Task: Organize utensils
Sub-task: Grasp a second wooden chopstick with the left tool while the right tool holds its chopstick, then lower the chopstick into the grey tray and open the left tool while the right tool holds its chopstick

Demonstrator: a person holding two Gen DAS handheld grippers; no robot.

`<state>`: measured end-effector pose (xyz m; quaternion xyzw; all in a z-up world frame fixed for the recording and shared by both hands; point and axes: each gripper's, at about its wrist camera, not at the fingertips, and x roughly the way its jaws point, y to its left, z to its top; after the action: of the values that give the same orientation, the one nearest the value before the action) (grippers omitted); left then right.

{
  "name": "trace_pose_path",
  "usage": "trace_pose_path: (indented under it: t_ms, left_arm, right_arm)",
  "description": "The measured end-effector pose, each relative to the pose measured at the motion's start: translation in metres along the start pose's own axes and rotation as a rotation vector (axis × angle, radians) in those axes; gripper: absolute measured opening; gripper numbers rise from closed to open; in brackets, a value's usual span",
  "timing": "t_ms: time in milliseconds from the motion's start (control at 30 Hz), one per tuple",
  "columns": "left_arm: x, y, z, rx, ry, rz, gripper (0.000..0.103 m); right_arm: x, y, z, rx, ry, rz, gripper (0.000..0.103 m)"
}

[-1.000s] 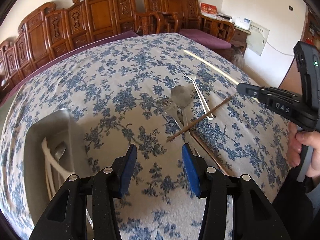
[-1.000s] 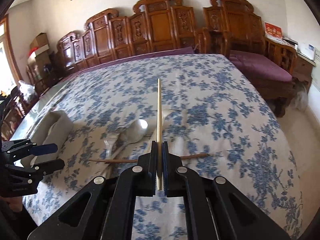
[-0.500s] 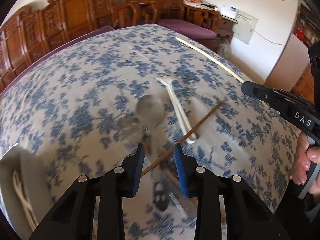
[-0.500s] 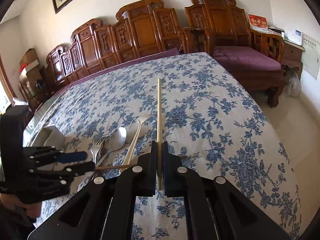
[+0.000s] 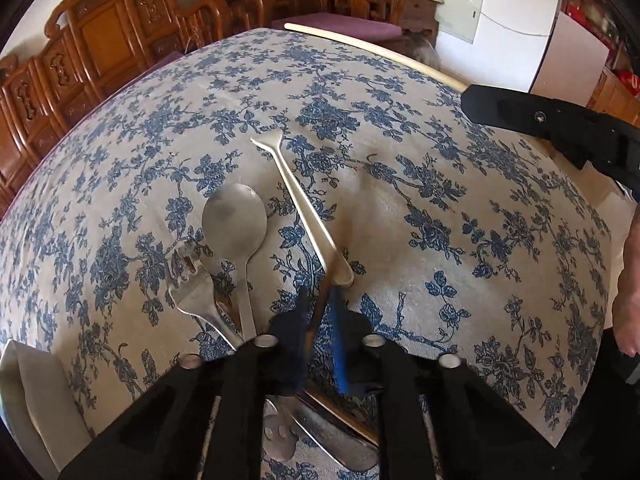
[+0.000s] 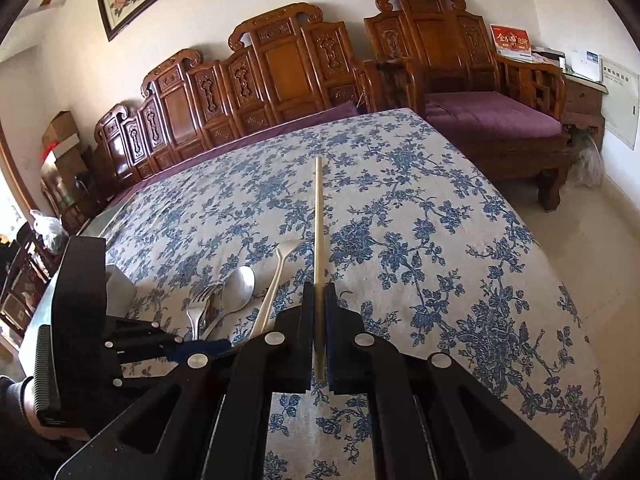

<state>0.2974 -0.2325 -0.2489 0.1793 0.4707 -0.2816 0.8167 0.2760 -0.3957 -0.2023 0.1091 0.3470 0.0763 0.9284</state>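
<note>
Gripping a pale chopstick [image 6: 318,216], the right gripper [image 6: 319,312] is clenched on its near end, and the stick is pointing straight toward 12 o'clock over the floral cloth [image 6: 420,240]. In the left wrist view that same chopstick [image 5: 372,50] is crossing the top of the frame from 12 toward 2 o'clock, running into the right gripper [image 5: 476,98].

The left gripper [image 5: 318,320] is hovering low over the cloth [image 5: 440,208], its jaws drawn close around a thin dark stick [image 5: 316,316]; blur is hiding whether the pads are actually touching it, so I cannot tell if it is grasped. Just past the fingertips, a white spoon [image 5: 304,204] is lying diagonally toward 11 o'clock. To its left a metal spoon [image 5: 236,220] and a fork [image 5: 196,292] are resting side by side, handles running back under the gripper. A white tray [image 5: 28,392] is sitting at 8 o'clock on the cloth's edge.
</note>
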Motion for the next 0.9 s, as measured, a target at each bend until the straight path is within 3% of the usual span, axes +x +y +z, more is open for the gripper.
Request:
trace_pose_path:
  t_ms: [367, 900]
  left_arm:
    - [-0.038, 0.009, -0.012, -0.083, -0.044, 0.001, 0.004]
    - [-0.099, 0.055, -0.046, -0.215, -0.097, 0.104, 0.004]
  right_arm:
    - [0.0, 0.021, -0.001, -0.03, 0.003, 0.037, 0.006]
    - [0.001, 0.096, -0.015, -0.202, 0.024, 0.121, 0.006]
